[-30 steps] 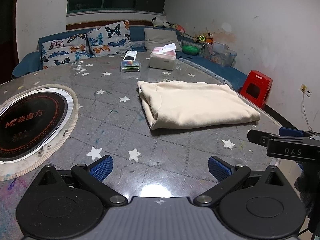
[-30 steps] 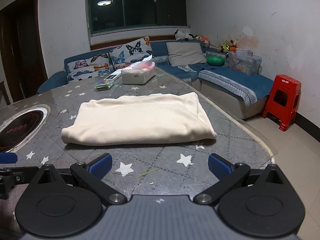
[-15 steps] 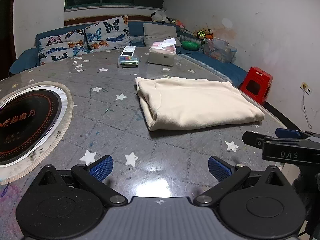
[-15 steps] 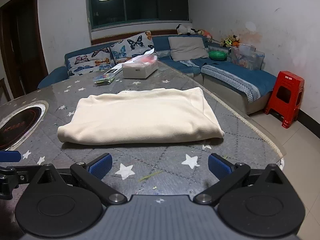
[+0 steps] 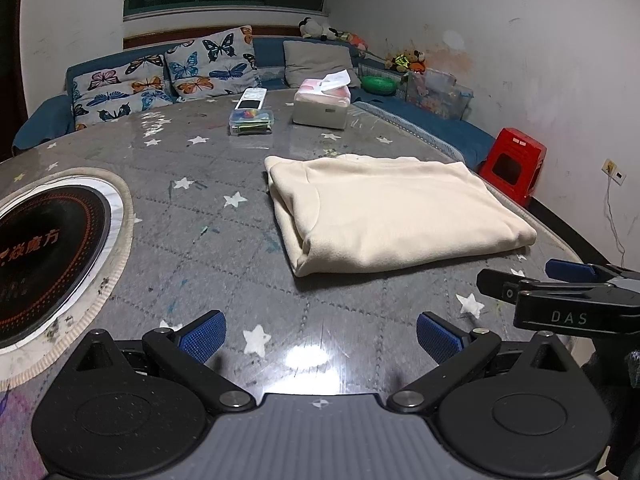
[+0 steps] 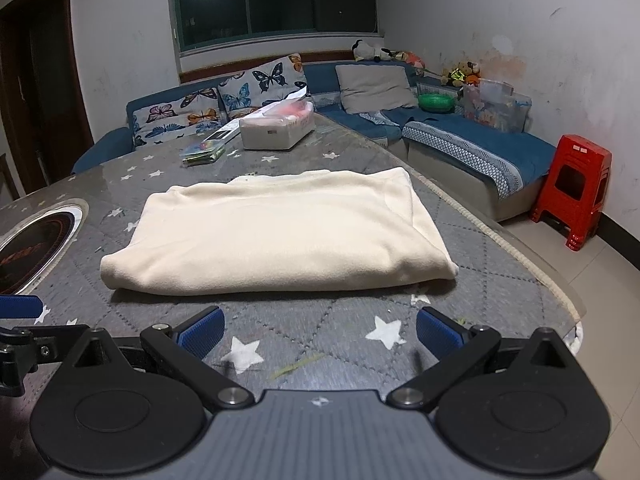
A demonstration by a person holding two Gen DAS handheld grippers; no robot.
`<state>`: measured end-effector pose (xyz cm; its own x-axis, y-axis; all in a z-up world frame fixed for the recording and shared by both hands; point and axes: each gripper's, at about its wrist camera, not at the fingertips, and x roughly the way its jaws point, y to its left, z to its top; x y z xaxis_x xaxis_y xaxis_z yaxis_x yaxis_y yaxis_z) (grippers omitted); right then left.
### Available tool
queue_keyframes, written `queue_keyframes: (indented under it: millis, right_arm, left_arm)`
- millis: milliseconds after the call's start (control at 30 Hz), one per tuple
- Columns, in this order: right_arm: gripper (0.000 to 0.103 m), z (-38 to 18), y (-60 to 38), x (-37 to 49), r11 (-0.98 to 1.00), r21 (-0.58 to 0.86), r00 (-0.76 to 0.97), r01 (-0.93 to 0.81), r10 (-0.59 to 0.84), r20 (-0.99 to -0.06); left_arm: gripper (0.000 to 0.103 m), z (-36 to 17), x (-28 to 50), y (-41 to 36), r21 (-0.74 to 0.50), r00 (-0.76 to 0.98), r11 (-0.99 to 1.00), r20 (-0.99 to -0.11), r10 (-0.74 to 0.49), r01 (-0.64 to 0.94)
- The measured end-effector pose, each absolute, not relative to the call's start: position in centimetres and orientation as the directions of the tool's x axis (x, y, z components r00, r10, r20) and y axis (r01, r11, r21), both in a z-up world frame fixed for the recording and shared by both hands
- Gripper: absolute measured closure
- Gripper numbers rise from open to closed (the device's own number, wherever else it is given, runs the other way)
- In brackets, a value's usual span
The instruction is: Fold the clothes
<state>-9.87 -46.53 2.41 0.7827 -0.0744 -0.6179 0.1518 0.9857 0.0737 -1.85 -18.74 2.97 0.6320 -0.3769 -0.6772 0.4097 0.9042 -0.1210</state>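
Note:
A cream garment [image 5: 392, 212] lies folded into a flat rectangle on the grey star-patterned table [image 5: 224, 216]; it also shows in the right wrist view [image 6: 276, 236]. My left gripper [image 5: 318, 338] is open and empty, low over the table, in front of and to the left of the garment. My right gripper [image 6: 318, 336] is open and empty, just in front of the garment's near folded edge. The right gripper shows at the right edge of the left wrist view [image 5: 568, 292].
A round black induction plate [image 5: 44, 240] is set into the table at left. A tissue box [image 5: 322, 106], a small clear box [image 5: 252, 122] and a remote [image 5: 251, 100] sit at the far side. A blue sofa [image 6: 460, 140] and red stool [image 6: 574, 192] stand beyond the table's right edge.
Both grippers have moved slightly closer to the garment and stayed open. The garment has not moved.

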Motion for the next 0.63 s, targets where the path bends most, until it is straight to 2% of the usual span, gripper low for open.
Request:
queue_keyframes:
  millis: [633]
  right_arm:
    - [0.000, 1.95, -47.08, -9.05, 0.984, 0.086, 0.777, 0.157, -0.069, -0.626]
  left_arm:
    - [0.000, 2.76, -0.78, -19.79, -0.120, 0.621, 0.901, -0.687, -0.378, 0.416]
